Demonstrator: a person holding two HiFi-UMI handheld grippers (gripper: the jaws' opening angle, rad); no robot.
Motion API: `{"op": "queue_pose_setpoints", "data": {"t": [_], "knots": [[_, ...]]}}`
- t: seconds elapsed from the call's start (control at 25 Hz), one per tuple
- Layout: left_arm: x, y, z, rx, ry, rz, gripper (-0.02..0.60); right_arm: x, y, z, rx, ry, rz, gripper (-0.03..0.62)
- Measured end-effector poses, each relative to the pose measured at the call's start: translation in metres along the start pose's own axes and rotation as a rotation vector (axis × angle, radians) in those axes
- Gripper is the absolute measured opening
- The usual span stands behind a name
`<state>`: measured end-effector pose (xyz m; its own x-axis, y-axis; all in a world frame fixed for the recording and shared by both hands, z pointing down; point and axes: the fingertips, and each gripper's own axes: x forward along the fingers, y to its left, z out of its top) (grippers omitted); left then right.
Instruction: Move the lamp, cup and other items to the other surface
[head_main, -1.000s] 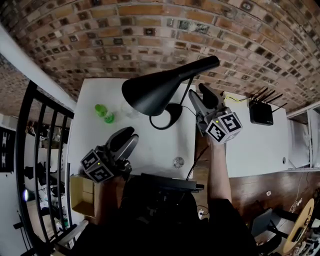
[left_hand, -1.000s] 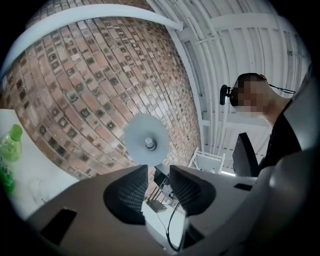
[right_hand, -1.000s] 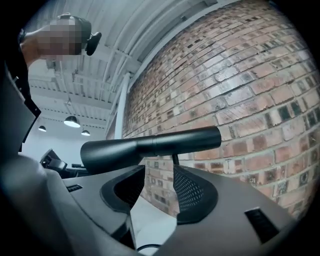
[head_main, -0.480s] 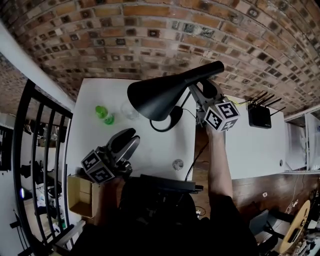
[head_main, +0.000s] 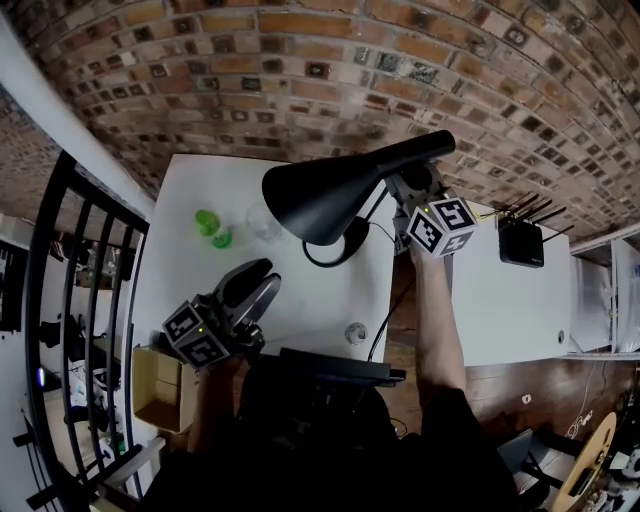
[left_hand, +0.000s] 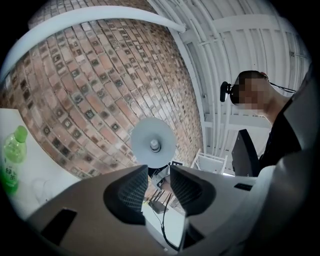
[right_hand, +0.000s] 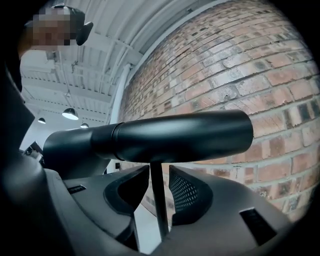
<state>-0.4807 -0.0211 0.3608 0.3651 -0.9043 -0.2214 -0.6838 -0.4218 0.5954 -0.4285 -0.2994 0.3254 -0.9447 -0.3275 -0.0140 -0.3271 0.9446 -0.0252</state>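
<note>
The black lamp (head_main: 320, 195) stands on the white counter (head_main: 300, 305) at the left, its round base (head_main: 345, 235) towards the far right corner and its cone shade leaning out to the left. The right tongs (head_main: 415, 182) come in level from the right, under the lamp's thick arm, and have just been closing. The thin stem (right_hand: 159, 200) stands between the jaws, but a sliver of gap shows on its right side, so they are not clamped on it yet.

The left tongs (head_main: 258, 282) hover over the near left part of the same counter, jaws apart with nothing between them – looking along them you see up into the lamp's pale shade.

A green bottle (head_main: 210, 228) sits at the far left of the counter, with a clear cup (head_main: 262, 222) just to its right and partly under the shade. A small glass (head_main: 355, 331) stands near the front edge.

The other counter (head_main: 500, 310), across a narrow gap to the right, carries a black router (head_main: 521, 243) at its far side. A brick wall (head_main: 300, 80) runs behind both.
</note>
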Motion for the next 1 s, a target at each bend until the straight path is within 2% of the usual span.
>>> {"op": "queue_pose_setpoints", "data": {"t": [0.24, 0.6, 1.0], "knots": [[-0.001, 0.002, 0.003, 0.007, -0.007, 0.007, 0.153, 0.004, 0.003, 0.011, -0.027, -0.038, 0.02, 0.015], [0.0, 0.001, 0.004, 0.005, -0.016, 0.003, 0.153, 0.004, 0.004, 0.012, -0.049, -0.028, 0.032, 0.011], [0.0, -0.006, 0.01, 0.019, -0.003, -0.014, 0.152, -0.003, 0.007, 0.015, -0.048, -0.024, -0.014, 0.011]]}}
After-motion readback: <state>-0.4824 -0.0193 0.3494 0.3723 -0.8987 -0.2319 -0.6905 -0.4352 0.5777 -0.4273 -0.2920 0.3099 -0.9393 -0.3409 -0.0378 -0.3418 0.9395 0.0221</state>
